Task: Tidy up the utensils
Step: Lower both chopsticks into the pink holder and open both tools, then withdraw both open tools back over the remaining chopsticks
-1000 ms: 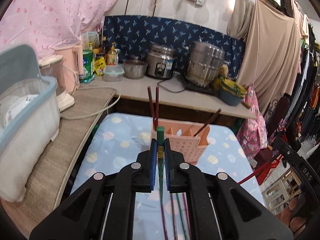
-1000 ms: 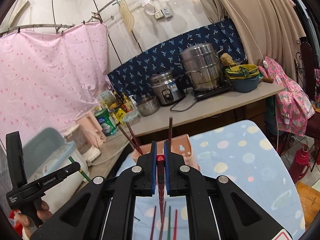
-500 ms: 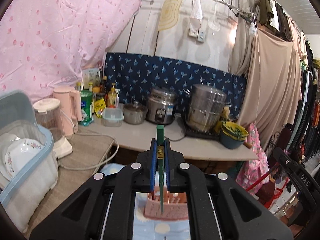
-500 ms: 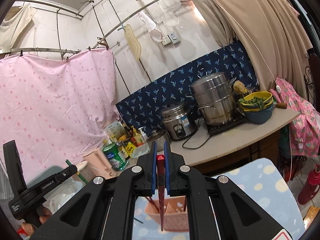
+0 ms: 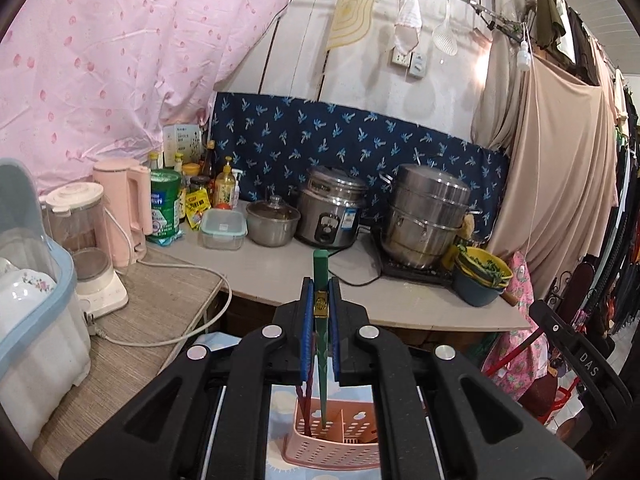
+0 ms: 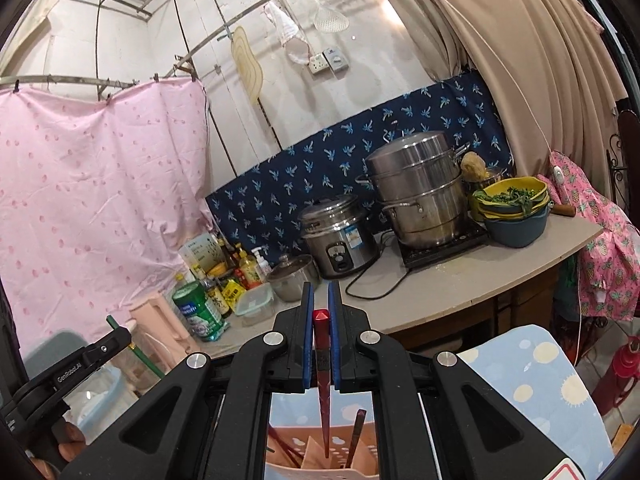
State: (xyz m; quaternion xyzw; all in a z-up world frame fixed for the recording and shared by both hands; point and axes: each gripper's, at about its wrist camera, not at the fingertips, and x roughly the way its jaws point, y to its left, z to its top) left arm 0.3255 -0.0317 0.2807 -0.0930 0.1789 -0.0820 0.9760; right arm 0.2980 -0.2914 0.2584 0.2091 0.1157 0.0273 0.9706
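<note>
Left wrist: left claw (image 5: 320, 322) pinches a tapered green chopstick (image 5: 321, 344) upright over the pink basket (image 5: 344, 446).

A pale grey surface (image 5: 280, 276) runs along the back wall and carries, from the left, a pink kettle (image 5: 124, 208), a green tin (image 5: 165, 204), a cluster of bottles (image 5: 208, 184), a clear lidded box (image 5: 223, 229), a small lidded pot (image 5: 273, 220), a steel rice cooker (image 5: 332, 214) and a tall steamer (image 5: 424, 216) on a black hob (image 5: 416, 272), with stacked bowls (image 5: 482, 276) at the right end. A woven-topped surface (image 5: 132, 344) joins it on the left, bearing a blender (image 5: 86, 252) and a blue-rimmed dish bin (image 5: 36, 320). In the foreground a blue dotted cloth covers a lower surface (image 6: 536, 372), and a pink utensil basket (image 5: 336, 436) stands on it.
</note>
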